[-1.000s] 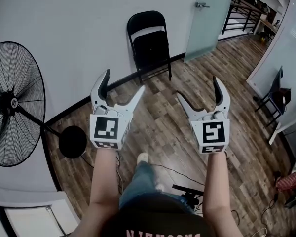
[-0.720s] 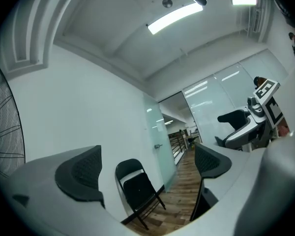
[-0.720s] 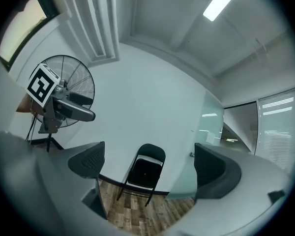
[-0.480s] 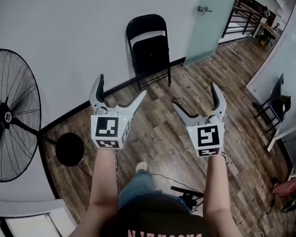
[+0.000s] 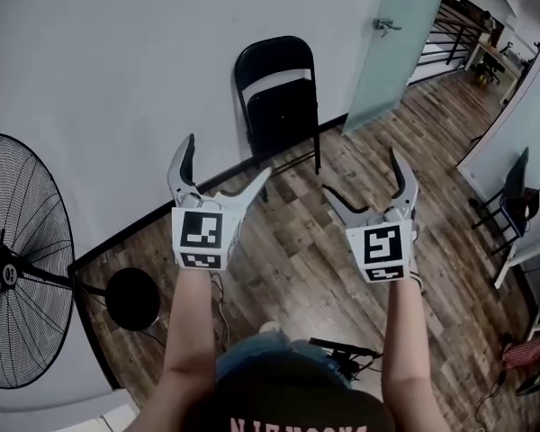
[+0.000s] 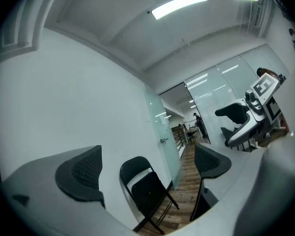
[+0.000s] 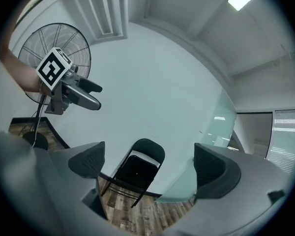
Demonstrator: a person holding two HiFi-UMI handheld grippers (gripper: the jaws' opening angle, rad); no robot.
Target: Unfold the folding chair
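Note:
A black folding chair (image 5: 280,102) leans folded against the white wall, its legs on the wood floor; it also shows in the left gripper view (image 6: 146,191) and the right gripper view (image 7: 136,171). My left gripper (image 5: 220,167) is held out level toward it, jaws wide open and empty. My right gripper (image 5: 367,180) is beside it at the same height, also wide open with nothing between its pads. Both are still some way short of the chair. Each gripper shows in the other's view: the right gripper (image 6: 243,119) and the left gripper (image 7: 83,95).
A large black standing fan (image 5: 18,268) with a round base (image 5: 131,299) is at the left by the wall. A frosted glass door (image 5: 391,34) is right of the chair. Another chair (image 5: 513,187) and cables (image 5: 342,354) lie at the right and near my feet.
Both grippers opened wider and moved forward with me toward the chair, which now sits larger and nearer. The fan has slid left and down in view.

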